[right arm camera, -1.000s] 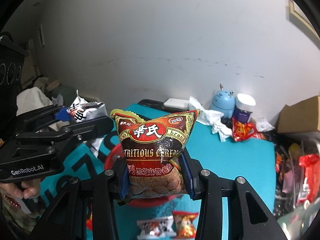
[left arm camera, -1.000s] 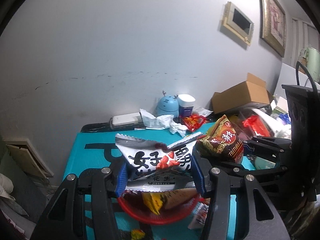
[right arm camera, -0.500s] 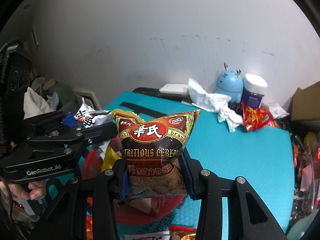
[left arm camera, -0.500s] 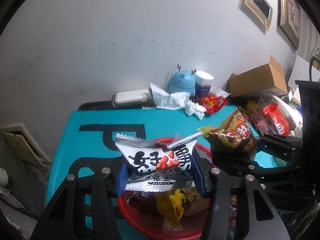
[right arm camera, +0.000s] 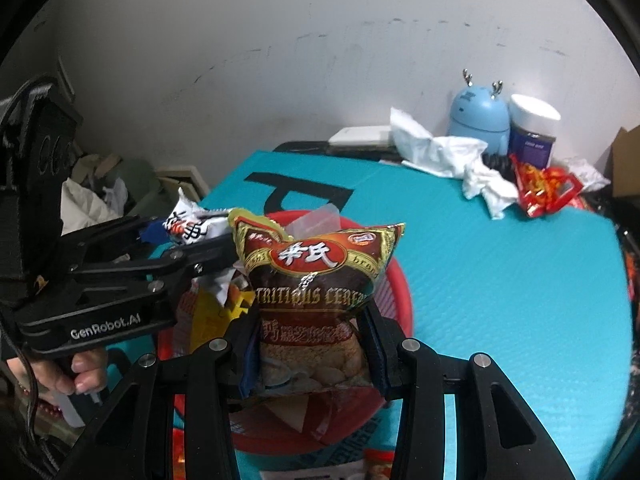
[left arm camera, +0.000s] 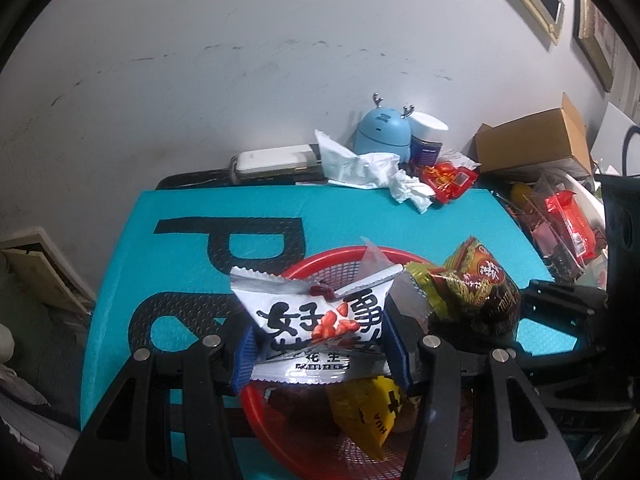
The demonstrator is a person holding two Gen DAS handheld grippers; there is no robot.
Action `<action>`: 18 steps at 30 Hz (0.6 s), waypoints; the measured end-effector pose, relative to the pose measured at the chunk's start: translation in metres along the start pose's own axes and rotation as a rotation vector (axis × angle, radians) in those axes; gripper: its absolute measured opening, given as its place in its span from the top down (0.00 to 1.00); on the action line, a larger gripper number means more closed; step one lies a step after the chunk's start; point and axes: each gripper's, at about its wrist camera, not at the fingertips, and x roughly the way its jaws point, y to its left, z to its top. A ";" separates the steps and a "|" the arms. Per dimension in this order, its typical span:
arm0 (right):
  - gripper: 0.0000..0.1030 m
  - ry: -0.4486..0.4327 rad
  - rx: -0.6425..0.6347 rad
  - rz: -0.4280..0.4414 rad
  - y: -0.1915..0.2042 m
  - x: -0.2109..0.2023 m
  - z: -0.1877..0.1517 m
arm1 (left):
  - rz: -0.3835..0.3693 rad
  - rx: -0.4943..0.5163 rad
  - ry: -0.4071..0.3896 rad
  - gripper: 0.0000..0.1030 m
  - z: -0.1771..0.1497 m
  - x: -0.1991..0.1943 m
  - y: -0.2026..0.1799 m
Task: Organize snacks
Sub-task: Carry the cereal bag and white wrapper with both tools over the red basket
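Over the red basket [left arm camera: 304, 280] mid-worktop, left gripper [left arm camera: 320, 350] pinches the peanut packet [left arm camera: 320, 320], right gripper [right arm camera: 310, 354] pinches the cereal bag [right arm camera: 316, 276]; both probably clear the rim, release low, one by one.

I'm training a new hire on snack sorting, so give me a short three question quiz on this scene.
1. True or false: the left gripper is shut on a white peanut packet.
2. What does the right gripper hold? A) a tissue B) a brown cereal bag C) a jar
3. Fill in: both packets hang over a red ____ on the teal mat.

Key
1. True.
2. B.
3. Basket; it already holds a yellow packet.
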 end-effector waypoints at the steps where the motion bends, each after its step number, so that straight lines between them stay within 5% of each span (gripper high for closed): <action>1: 0.59 0.001 -0.002 0.001 0.001 0.001 -0.001 | 0.005 -0.002 0.004 0.49 0.000 0.001 0.001; 8: 0.56 0.016 -0.037 -0.003 0.006 0.003 -0.001 | 0.019 0.004 0.039 0.49 -0.003 0.013 0.003; 12: 0.35 0.036 -0.058 -0.016 0.010 -0.001 0.000 | 0.022 0.023 0.052 0.49 -0.005 0.015 0.001; 18: 0.25 0.046 -0.073 -0.036 0.012 -0.008 -0.001 | 0.029 0.053 0.064 0.49 -0.005 0.015 -0.002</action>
